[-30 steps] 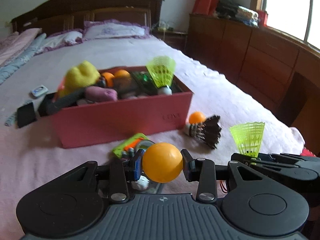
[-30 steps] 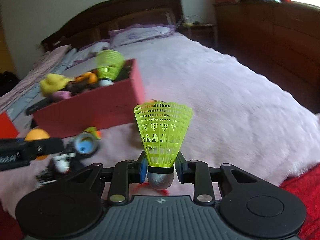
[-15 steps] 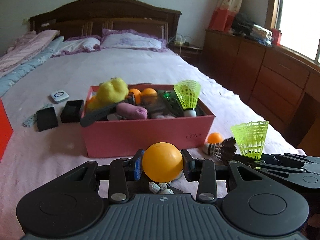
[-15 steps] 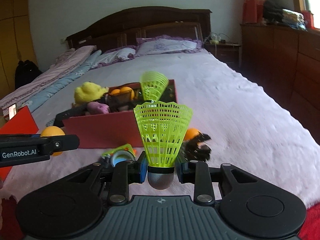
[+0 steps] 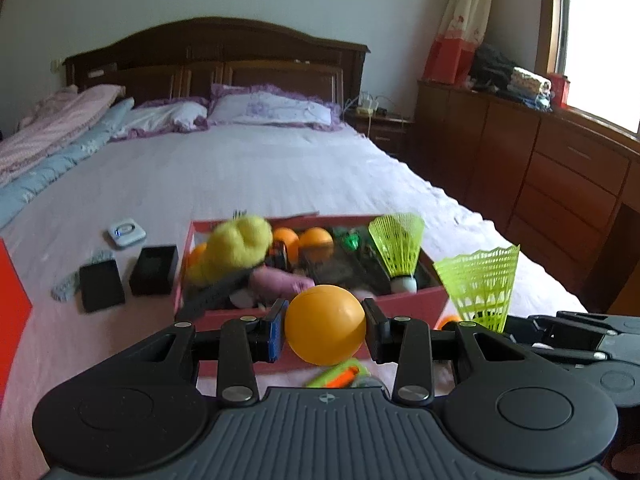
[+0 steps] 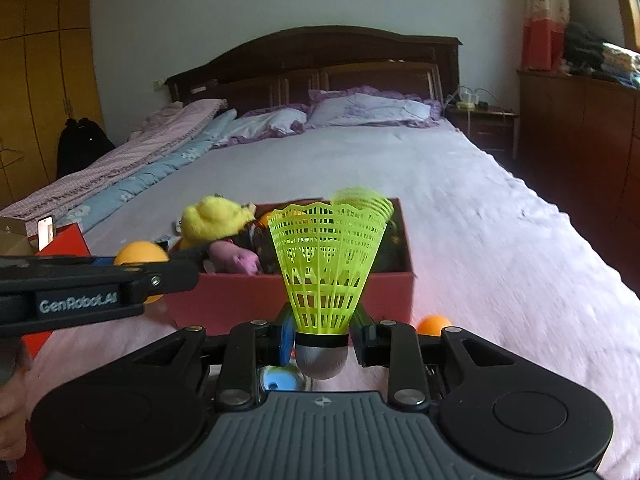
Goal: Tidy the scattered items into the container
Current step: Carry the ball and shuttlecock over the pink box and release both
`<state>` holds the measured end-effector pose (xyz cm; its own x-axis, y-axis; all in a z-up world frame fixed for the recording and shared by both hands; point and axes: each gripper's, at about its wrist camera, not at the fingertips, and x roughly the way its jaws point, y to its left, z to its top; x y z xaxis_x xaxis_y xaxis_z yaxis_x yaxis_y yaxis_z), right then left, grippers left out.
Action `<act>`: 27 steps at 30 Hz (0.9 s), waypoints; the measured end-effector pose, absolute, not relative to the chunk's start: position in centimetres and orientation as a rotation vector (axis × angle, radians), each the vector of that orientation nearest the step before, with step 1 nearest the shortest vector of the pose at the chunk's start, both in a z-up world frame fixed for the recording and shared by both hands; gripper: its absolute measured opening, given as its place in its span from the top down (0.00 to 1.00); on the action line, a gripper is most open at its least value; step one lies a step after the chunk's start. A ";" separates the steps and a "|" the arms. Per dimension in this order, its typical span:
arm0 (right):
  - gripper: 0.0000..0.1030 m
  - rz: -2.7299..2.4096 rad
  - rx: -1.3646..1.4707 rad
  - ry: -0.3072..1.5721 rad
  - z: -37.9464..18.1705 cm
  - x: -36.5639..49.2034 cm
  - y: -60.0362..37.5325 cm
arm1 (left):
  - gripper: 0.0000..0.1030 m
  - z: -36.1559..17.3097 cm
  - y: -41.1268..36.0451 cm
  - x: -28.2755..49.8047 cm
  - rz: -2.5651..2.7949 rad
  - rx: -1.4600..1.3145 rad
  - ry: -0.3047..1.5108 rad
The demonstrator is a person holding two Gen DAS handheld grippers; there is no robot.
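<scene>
Orange ball: a smooth orange table-tennis ball (image 5: 325,330) sits pinched between the pads of the left gripper (image 5: 325,332), which is closed down to the ball's width; the hold across its middle keeps a round thing from rolling out.
Green shuttlecock: a neon-green plastic shuttlecock (image 6: 326,268) stands upright in the right gripper (image 6: 322,346), clamped by its grey cork base so that the soft skirt is not crushed.
Container: the pink cardboard box (image 5: 404,306) rests on the bed (image 5: 280,172) near its foot end, directly ahead of both grippers and just below them.
Box contents: a yellow plush toy (image 5: 236,246), other orange balls, a pink soft item and a second green shuttlecock (image 5: 398,250) already fill most of it, so free room looks scarce.
Still outside: another orange ball (image 6: 434,325) lies on the bed by the box's right near corner; a green-and-orange item (image 5: 340,376) lies before the front wall; two small black boxes (image 5: 102,290) and a white device (image 5: 126,232) sit left of it.
Step in hand: both loads look carried toward the box for release, judging by their height over its front wall.
Risk: the ball may bounce off the heap and roll out.
</scene>
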<state>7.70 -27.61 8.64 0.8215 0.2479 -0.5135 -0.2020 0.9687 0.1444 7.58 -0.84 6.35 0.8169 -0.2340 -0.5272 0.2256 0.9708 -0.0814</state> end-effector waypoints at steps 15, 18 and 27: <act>0.70 0.293 0.032 0.499 11.1 15.0 -25.7 | 0.61 7.9 -1.9 14.2 -0.233 0.066 0.506; 0.70 0.306 0.012 0.495 11.4 17.2 -25.0 | 0.61 7.9 -1.8 15.8 -0.218 0.076 0.510; 0.67 0.300 -0.015 0.515 10.8 22.9 -23.2 | 0.50 7.7 -1.3 19.4 -0.184 0.094 0.530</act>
